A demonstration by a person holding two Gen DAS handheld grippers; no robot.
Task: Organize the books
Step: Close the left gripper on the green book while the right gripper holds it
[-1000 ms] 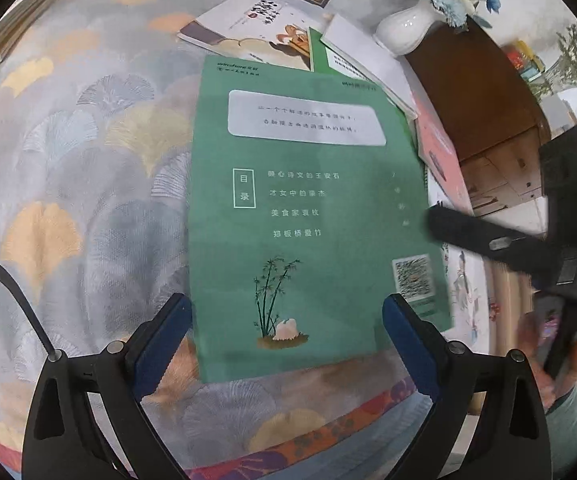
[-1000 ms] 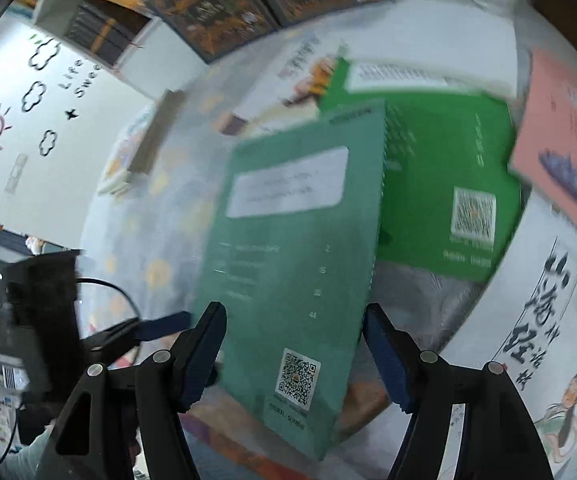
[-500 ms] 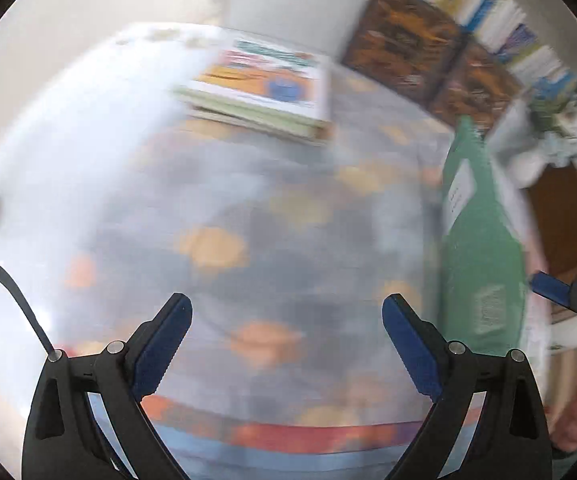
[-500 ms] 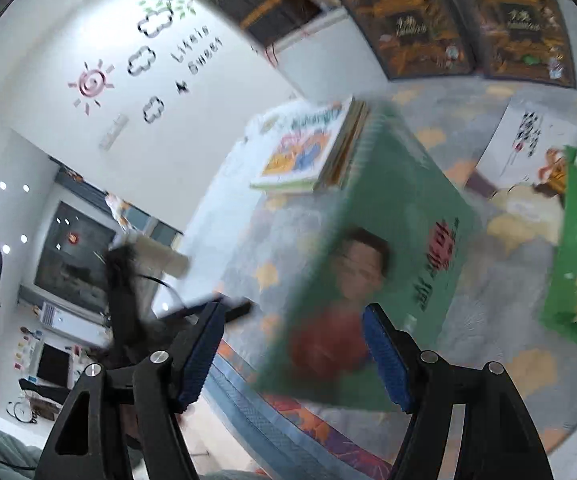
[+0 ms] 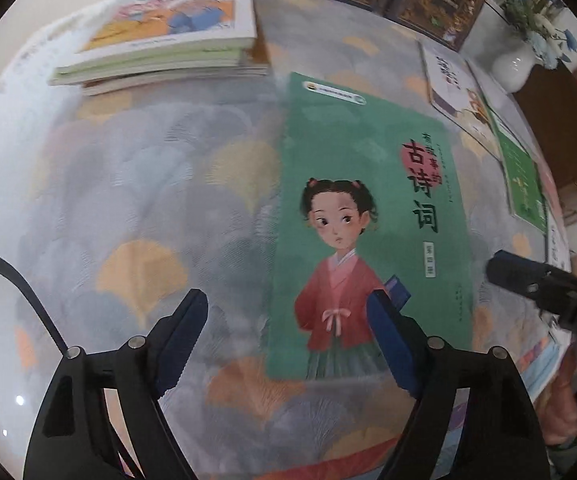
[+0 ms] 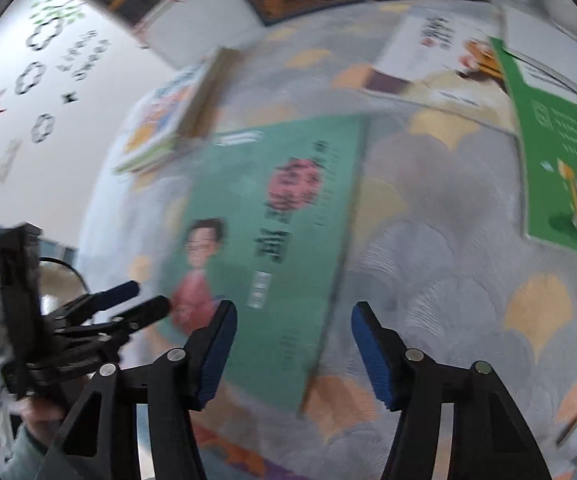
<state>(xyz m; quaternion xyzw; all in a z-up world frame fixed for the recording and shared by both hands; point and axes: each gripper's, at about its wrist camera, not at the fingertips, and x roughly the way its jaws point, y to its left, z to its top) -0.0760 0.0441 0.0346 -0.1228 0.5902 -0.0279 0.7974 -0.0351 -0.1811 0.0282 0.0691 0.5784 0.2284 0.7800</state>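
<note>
Flat on my leaf-pattern table (image 5: pixel 136 184) lies the thin, bendy green book (image 5: pixel 368 216), mid-frame; grab its edge. Both fingers are closing, holding nothing.

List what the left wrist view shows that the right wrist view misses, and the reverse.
Left wrist only: a white vase of flowers on a brown cabinet, and the right gripper from the side, its jaws closing.

Right wrist only: wall stickers, and the left gripper, its jaws closing.

Both: the teal book face up on the leaf-patterned cloth, the book stack, the bright green book.
</note>
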